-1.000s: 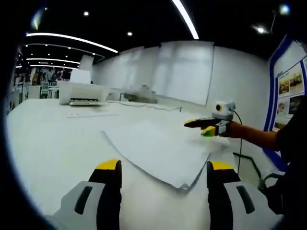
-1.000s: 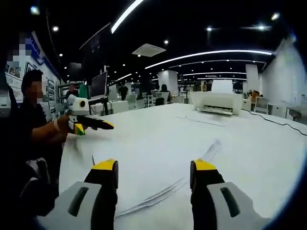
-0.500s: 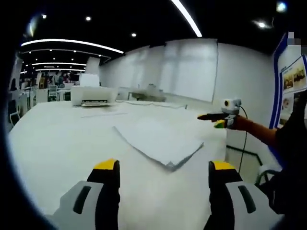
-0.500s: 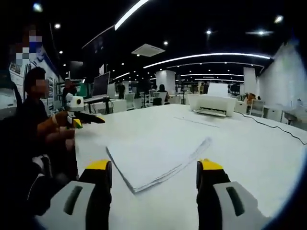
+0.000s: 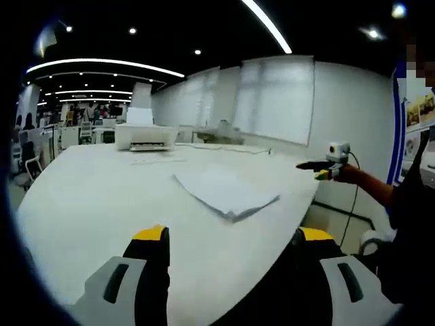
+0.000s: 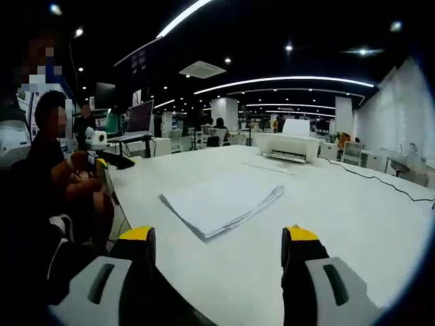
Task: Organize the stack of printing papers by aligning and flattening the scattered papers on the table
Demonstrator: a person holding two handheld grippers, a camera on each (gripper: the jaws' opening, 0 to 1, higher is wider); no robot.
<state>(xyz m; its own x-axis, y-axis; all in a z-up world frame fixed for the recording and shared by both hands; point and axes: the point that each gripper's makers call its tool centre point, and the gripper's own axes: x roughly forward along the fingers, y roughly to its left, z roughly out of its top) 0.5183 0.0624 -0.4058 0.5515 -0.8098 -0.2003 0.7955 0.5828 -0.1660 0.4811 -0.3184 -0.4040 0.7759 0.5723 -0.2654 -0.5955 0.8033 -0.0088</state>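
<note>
A stack of white printing papers [image 5: 223, 191] lies on the white table [image 5: 88, 204], its sheets roughly aligned with edges slightly fanned; in the right gripper view the same stack [image 6: 221, 202] sits ahead near the table's near edge. My left gripper [image 5: 231, 234] is open and empty, well back from the stack at the table's edge. My right gripper [image 6: 217, 236] is open and empty too, also back from the papers. The right gripper [image 5: 319, 166] shows at the right of the left gripper view, held off the table. The left gripper [image 6: 109, 159] shows at the left of the right gripper view.
A white printer [image 5: 144, 137] stands at the far end of the table, with a loose sheet [image 5: 158, 161] before it; printer [image 6: 287, 147] again in the right gripper view. A cable [image 6: 377, 178] runs across the far right. A person [image 6: 51, 170] sits at left.
Both grippers have pulled back from the paper stack, which now looks smaller and farther away. The stack lies flat on the table, no longer between either pair of jaws.
</note>
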